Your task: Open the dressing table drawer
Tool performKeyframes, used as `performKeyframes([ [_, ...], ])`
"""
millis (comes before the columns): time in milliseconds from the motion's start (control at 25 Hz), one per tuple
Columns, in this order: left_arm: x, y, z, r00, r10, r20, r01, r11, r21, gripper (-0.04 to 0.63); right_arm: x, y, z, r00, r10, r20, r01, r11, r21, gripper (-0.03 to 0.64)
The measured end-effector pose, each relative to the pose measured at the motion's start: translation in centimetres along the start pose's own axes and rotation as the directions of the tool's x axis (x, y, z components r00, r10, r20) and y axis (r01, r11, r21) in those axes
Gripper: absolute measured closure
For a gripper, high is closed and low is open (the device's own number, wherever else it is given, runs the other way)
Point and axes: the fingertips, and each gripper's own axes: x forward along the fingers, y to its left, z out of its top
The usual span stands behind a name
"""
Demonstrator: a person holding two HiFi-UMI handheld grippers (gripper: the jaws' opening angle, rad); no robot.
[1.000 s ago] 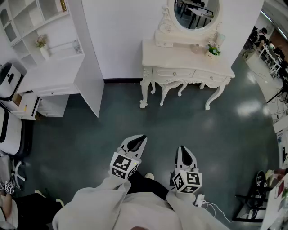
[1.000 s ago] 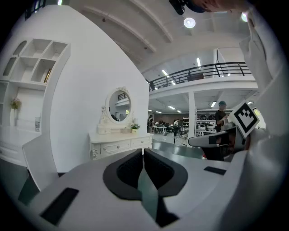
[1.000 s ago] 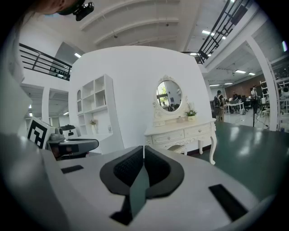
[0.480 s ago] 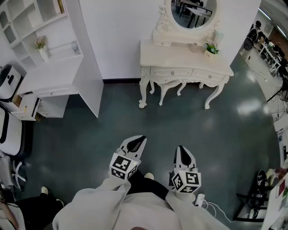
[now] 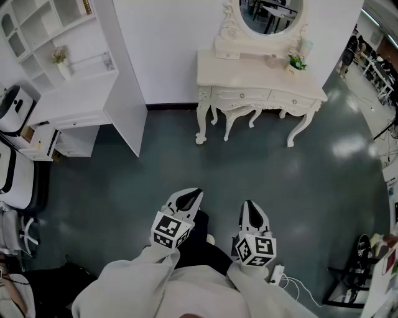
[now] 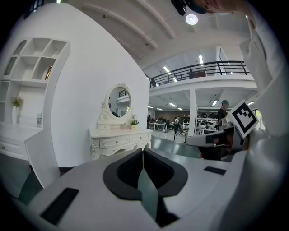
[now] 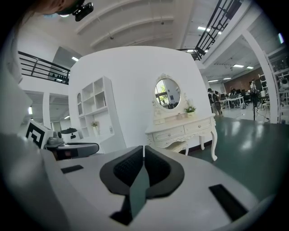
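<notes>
At the lower centre of the head view, the left tool (image 5: 196, 191) and the right tool (image 5: 250, 203) are held side by side above the dark green floor (image 5: 280, 180), both pointing toward the far white wall. In the left gripper view the two dark pads (image 6: 128, 169) meet along a single line with nothing between them. The right gripper view shows the same narrow, empty closure.

The dressing table (image 5: 261, 77) stands against the wall at upper right, well apart from both tools, with a stretch of floor between. Its two front drawers, the left drawer (image 5: 239, 95) and the right drawer (image 5: 292, 98), sit flush with the carved front, each bearing a small knob. An oval mirror (image 5: 272, 12) rises from the back of the counter, and a small potted plant (image 5: 296, 62) stands near its right rear corner. A stool (image 5: 244, 113) with curved legs is tucked beneath. A white shelf unit (image 5: 81, 68) stands to the left of the dressing table.
</notes>
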Motion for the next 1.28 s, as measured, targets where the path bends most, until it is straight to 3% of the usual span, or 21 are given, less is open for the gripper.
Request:
performKeyframes([
  [520, 3.1, 2.5, 0.2, 1.000, 0.008, -0.020, -0.008, 1.000, -0.013, 0.569, 3.9, -1.2, 0.5, 1.000, 0.008, -0.016, -0.008, 1.000, 0.017, 0.578],
  [1280, 15.6, 11.1, 6.5, 1.000, 0.025, 0.007, -0.025, 1.000, -0.011, 0.569, 17.4, -6.2, 8.1, 1.000, 0.003, 0.000, -0.003, 1.000, 0.013, 0.578],
])
